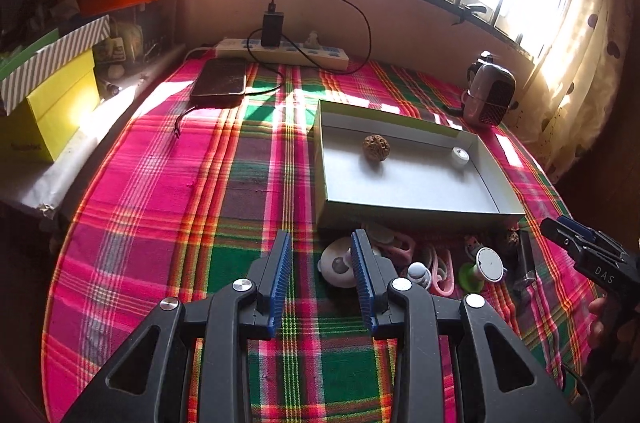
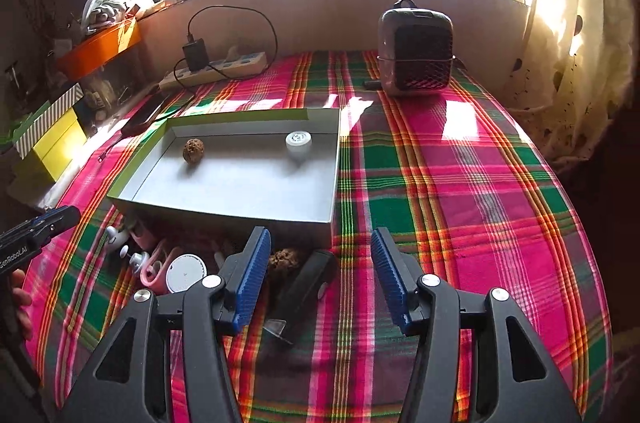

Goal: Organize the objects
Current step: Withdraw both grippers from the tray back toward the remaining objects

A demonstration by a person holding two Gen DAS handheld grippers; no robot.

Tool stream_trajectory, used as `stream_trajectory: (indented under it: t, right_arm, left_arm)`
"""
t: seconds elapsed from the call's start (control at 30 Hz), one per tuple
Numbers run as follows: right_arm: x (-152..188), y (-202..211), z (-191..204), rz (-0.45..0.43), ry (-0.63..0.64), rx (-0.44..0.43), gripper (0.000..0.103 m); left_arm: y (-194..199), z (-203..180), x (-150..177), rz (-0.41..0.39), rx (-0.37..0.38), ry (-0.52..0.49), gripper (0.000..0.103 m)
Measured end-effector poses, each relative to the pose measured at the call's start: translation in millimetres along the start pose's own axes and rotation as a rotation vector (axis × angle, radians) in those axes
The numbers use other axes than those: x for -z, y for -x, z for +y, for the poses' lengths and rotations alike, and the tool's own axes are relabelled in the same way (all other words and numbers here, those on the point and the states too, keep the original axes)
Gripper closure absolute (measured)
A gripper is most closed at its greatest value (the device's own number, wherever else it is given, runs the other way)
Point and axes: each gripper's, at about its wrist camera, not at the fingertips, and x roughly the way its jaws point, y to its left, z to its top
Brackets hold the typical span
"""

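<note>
Both tools are spread and hold nothing. The left tool (image 1: 322, 243) hovers low over the bench (image 1: 160, 223); the right tool (image 2: 320, 243) hovers just beside the near right corner of the tray (image 2: 224, 213).

The tray lies ahead of both tools and already holds a walnut (image 2: 193, 150) and a white cap (image 2: 298, 143). The loose items lie in a row against the tray's near wall:

- a second walnut (image 2: 285, 257) and a black bar (image 2: 304, 287), between the right tool's fingers, toward the left one;
- a white disc (image 2: 186, 271) and pink clips (image 2: 154, 265), left of that tool.

Recommended step: centre the right tool over one item only, descend, grip, lift above the tray wall, then carry forward.

Clearance: the row is crowded and touches the wall; approach from above. Open cloth lies right of the right tool.
</note>
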Motion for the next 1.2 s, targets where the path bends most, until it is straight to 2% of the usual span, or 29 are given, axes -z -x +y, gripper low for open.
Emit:
stream_trajectory:
  t: [0.3, 0.5, 0.67, 1.2]
  right_arm:
    - [30, 8, -3, 0.018, -0.018, 0.007, 0.049]
    - [38, 2, -1, 0.039, -0.025, 0.001, 0.049]
    - [39, -8, 6, 0.060, -0.022, -0.029, 0.049]
    - [31, -40, 10, 0.129, 0.001, 0.055, 0.049]
  left_arm:
    - [-5, 2, 21, 0.030, 0.034, 0.015, 0.074]
    - [-9, -4, 26, 0.047, 0.050, -0.002, 0.074]
    - [-13, -5, 29, 0.065, 0.058, -0.010, 0.073]
    - [-27, -8, 25, 0.101, 0.079, -0.049, 0.068]
